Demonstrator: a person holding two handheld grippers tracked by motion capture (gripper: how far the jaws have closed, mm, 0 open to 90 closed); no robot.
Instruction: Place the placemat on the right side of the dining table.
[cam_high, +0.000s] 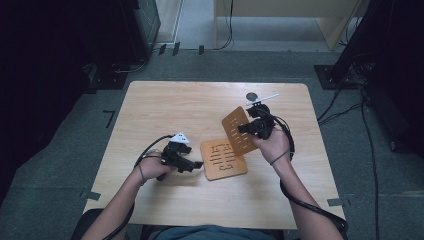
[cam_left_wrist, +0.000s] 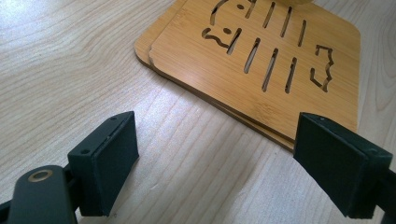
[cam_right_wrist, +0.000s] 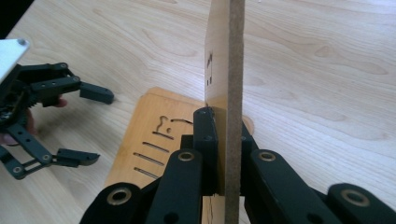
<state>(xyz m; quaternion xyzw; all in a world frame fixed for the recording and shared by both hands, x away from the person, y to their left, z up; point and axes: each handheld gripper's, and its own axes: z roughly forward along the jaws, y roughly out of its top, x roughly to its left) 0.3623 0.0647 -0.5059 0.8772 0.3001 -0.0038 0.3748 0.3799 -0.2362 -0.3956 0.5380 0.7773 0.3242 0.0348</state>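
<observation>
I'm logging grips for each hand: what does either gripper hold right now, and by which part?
The right gripper clamps a flat wooden trivet with slot cutouts by its edge, lifted and tilted. The left gripper is open, holding nothing.

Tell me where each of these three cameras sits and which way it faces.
High view: above the person's side, looking forward and down on the table; forearms and both hands show.
Left gripper view: on the left gripper, looking past its open fingers at the stacked boards.
Right gripper view: on the right gripper, shut on the lifted board held on edge.
Shared: the right gripper view and the high view both show the left gripper and the stack.
</observation>
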